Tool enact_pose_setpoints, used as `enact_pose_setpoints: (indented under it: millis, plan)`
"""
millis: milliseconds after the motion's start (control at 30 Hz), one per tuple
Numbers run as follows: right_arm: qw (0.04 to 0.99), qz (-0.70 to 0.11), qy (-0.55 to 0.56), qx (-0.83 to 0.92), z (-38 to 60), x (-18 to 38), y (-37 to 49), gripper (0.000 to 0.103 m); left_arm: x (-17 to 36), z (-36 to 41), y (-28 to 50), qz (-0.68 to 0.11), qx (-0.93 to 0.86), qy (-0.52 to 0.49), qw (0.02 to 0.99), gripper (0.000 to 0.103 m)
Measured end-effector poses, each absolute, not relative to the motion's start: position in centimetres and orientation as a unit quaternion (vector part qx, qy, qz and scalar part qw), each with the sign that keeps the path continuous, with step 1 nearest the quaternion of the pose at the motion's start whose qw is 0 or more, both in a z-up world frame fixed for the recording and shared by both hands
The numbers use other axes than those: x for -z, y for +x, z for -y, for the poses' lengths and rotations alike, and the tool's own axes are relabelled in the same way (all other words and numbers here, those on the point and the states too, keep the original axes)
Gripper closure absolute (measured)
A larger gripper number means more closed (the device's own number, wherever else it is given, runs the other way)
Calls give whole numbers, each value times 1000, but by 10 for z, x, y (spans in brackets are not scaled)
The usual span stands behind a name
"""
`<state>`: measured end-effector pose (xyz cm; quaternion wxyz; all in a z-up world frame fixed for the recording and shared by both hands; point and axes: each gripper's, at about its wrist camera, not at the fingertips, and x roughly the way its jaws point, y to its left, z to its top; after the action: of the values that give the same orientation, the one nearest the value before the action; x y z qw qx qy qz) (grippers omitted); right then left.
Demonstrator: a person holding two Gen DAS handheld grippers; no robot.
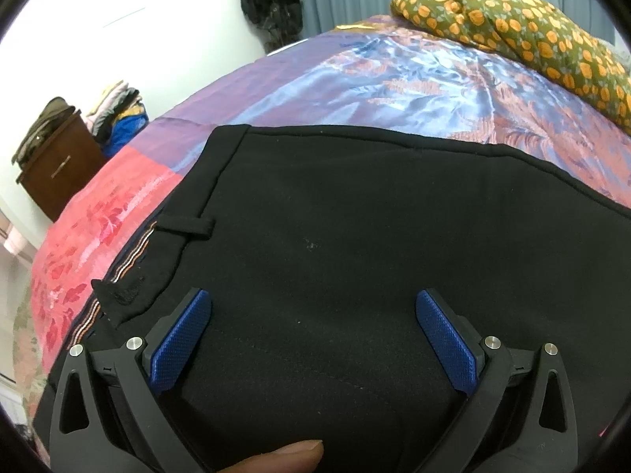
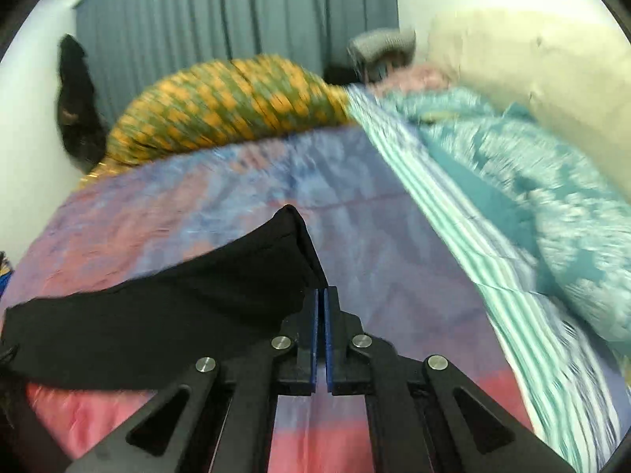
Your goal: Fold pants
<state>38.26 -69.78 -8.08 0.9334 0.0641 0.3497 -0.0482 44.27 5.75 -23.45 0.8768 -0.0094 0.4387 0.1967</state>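
Note:
Black pants [image 1: 355,236] lie spread on the satin bedspread [image 1: 374,79], with the waistband and a belt loop [image 1: 185,228] at the left. My left gripper [image 1: 313,303] is open and hovers just over the pants' upper part, its blue pads [image 1: 181,339] wide apart. In the right wrist view, which is blurred, my right gripper [image 2: 320,295] is shut on a corner of the pants [image 2: 197,303], and the cloth trails off to the left, lifted from the bedspread [image 2: 374,244].
An orange-dotted green quilt [image 1: 512,19] lies at the bed's far side. A teal patterned blanket [image 2: 532,205] lies to the right. A brown cabinet [image 1: 59,169] with piled clothes stands left of the bed. Grey curtains [image 2: 236,19] hang behind.

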Motion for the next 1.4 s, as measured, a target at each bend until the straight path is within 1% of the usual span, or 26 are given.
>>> enact_pose_setpoints:
  millis: [133, 200, 233, 267, 333, 367, 400, 467, 533, 600, 633, 733, 800, 867, 967, 1100, 1233, 1400]
  plan:
    - [946, -318, 54, 41, 671, 53, 274, 101, 222, -55, 448, -485, -202, -4, 851, 1]
    - [945, -318, 47, 63, 661, 55, 219, 101, 210, -55, 439, -498, -185, -24, 847, 1]
    - [939, -327, 43, 99, 660, 63, 194, 102, 201, -54, 428, -498, -169, -42, 850, 1]
    - [930, -339, 38, 135, 661, 71, 183, 101, 193, -53, 416, -497, -152, -56, 852, 1]
    - [892, -389, 49, 226, 671, 91, 157, 83, 184, -49, 390, -504, -120, -65, 853, 1]
    - [878, -398, 74, 257, 679, 95, 144, 67, 181, -47, 378, -507, -112, -62, 852, 1]
    - [875, -382, 111, 276, 683, 93, 127, 60, 180, -45, 367, -508, -106, -57, 853, 1]
    - [879, -350, 145, 289, 675, 84, 104, 54, 178, -42, 338, -503, -102, -42, 857, 1]
    - [890, -343, 140, 264, 650, 77, 98, 50, 183, -39, 314, -499, -103, -25, 860, 1]
    - [903, -338, 147, 222, 622, 78, 99, 36, 188, -34, 303, -501, -99, -14, 860, 1]
    - [908, -340, 151, 196, 607, 83, 102, 35, 192, -29, 299, -503, -95, -5, 859, 1]
    - [914, -356, 167, 98, 556, 104, 116, 35, 199, -18, 294, -489, -85, 24, 868, 1]
    - [916, -363, 158, 62, 525, 118, 125, 35, 212, -11, 292, -488, -79, 51, 868, 0]
    - [915, -384, 119, 30, 494, 127, 137, 35, 217, -15, 285, -465, -72, 37, 882, 0]
    - [916, -395, 69, 15, 472, 137, 150, 34, 224, -27, 275, -435, -55, 2, 899, 1]
    - [904, -418, 82, 37, 477, 156, 163, 32, 225, -24, 276, -431, -55, 7, 900, 1]
    - [881, -453, 125, 58, 490, 178, 165, 32, 226, -22, 273, -427, -55, 7, 903, 1]
    - [877, -448, 162, 62, 503, 184, 162, 26, 228, -23, 273, -424, -55, 8, 904, 1]
